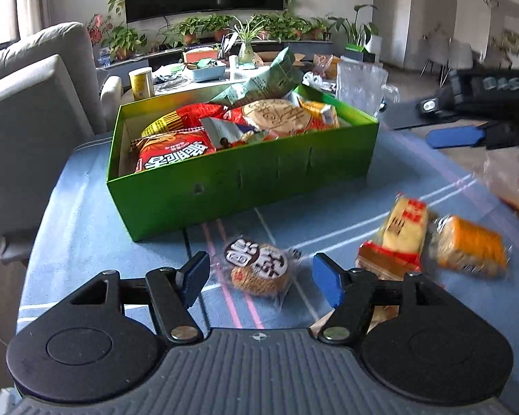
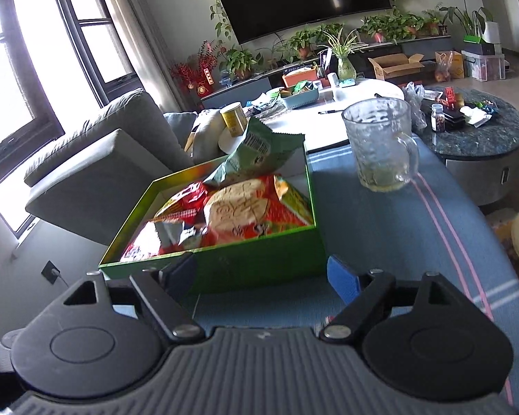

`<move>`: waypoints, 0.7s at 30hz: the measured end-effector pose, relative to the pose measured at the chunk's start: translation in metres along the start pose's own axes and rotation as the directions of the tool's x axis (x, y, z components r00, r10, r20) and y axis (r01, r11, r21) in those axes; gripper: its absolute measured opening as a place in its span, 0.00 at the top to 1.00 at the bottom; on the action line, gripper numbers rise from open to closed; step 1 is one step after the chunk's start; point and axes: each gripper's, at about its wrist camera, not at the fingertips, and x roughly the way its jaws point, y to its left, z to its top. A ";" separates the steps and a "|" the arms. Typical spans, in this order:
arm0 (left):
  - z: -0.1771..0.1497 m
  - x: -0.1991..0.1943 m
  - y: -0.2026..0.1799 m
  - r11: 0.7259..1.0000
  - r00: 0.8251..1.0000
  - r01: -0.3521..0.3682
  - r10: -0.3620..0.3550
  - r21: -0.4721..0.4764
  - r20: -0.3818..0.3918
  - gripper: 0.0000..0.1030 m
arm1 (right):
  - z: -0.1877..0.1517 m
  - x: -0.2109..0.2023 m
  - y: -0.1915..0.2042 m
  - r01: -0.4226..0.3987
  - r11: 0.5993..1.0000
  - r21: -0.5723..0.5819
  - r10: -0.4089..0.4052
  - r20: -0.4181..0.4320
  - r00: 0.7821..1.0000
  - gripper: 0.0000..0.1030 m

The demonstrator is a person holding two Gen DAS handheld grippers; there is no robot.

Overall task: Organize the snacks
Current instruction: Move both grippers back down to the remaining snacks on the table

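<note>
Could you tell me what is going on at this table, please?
A person with a gripper in each hand is sorting snacks into a green box, already heaped with packets. The left gripper is open just above a round cake on the blue cloth, not gripping it. Two more packets, yellow and orange, lie loose to its right. The right gripper is open and empty before the box.

Two wrist views, angled down (perhaps close), sharing the green box [image 1: 245,186] [image 2: 259,263].
</note>
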 end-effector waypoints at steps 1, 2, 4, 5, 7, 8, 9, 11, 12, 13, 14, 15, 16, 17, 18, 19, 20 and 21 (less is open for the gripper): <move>0.000 0.001 0.001 1.000 1.000 -0.006 0.006 0.004 -0.001 0.38 | -0.003 -0.003 0.001 -0.003 1.000 0.000 0.003 -0.001 1.000 0.24; -0.001 0.002 0.002 1.000 1.000 -0.009 0.009 0.004 -0.003 0.38 | -0.006 -0.006 0.002 -0.008 1.000 -0.002 0.008 -0.003 1.000 0.24; 0.000 0.005 0.005 1.000 1.000 -0.011 0.011 0.000 -0.008 0.38 | -0.011 -0.011 0.004 -0.019 1.000 -0.008 0.019 -0.009 1.000 0.24; -0.001 0.007 0.006 1.000 1.000 -0.010 0.010 0.000 -0.008 0.38 | -0.014 -0.014 0.005 -0.022 1.000 -0.010 0.022 -0.012 1.000 0.24; 0.001 0.011 0.007 1.000 1.000 -0.005 0.005 0.002 -0.009 0.37 | -0.020 -0.019 0.007 -0.032 0.999 -0.018 0.032 -0.019 0.999 0.24; 0.002 0.013 0.006 1.000 1.000 0.002 -0.001 0.007 -0.011 0.37 | -0.024 -0.021 0.009 -0.039 0.999 -0.025 0.038 -0.025 0.999 0.24; 0.003 0.015 0.006 1.000 1.000 0.011 -0.011 0.012 -0.013 0.37 | -0.028 -0.022 0.010 -0.043 0.999 -0.031 0.042 -0.032 0.999 0.24; 0.003 0.020 0.003 1.000 1.000 0.016 -0.015 0.021 -0.024 0.36 | -0.035 -0.024 0.012 -0.048 0.998 -0.039 0.046 -0.048 0.998 0.24; 0.003 0.021 0.001 1.000 1.000 0.009 -0.009 0.024 -0.027 0.35 | -0.038 -0.024 0.013 -0.050 0.998 -0.041 0.048 -0.055 0.997 0.24; 0.002 0.023 0.000 1.000 1.000 0.004 -0.003 0.026 -0.027 0.35 | -0.040 -0.024 0.013 -0.051 0.998 -0.042 0.048 -0.061 0.997 0.24; 0.001 0.024 -0.001 1.000 1.000 0.002 -0.002 0.027 -0.029 0.35 | -0.041 -0.024 0.013 -0.051 0.998 -0.045 0.048 -0.066 0.997 0.24; 0.001 0.025 -0.001 1.000 1.000 0.002 -0.001 0.028 -0.029 0.35 | -0.043 -0.024 0.014 -0.051 0.998 -0.047 0.047 -0.070 0.996 0.24; -0.001 0.024 -0.001 1.000 1.000 0.002 -0.002 0.027 -0.025 0.35 | -0.044 -0.024 0.014 -0.050 0.997 -0.051 0.046 -0.073 0.996 0.24; -0.002 0.024 -0.001 1.000 1.000 0.002 -0.001 0.026 -0.021 0.35 | -0.046 -0.024 0.014 -0.049 0.997 -0.053 0.045 -0.076 0.996 0.24; -0.002 0.023 -0.001 1.000 1.000 0.001 -0.001 0.027 -0.019 0.37 | -0.048 -0.025 0.015 -0.050 0.997 -0.055 0.045 -0.079 0.996 0.24; -0.003 0.022 0.000 1.000 1.000 0.003 -0.002 0.029 -0.019 0.37 | -0.050 -0.024 0.015 -0.050 0.997 -0.058 0.046 -0.083 0.996 0.24; -0.003 0.022 0.000 1.000 1.000 0.004 -0.003 0.029 -0.017 0.40 | -0.051 -0.025 0.015 -0.051 0.997 -0.060 0.046 -0.087 0.995 0.24; -0.003 0.020 0.001 1.000 1.000 0.006 -0.005 0.028 -0.016 0.43 | -0.053 -0.025 0.016 -0.051 0.997 -0.063 0.046 -0.091 0.995 0.24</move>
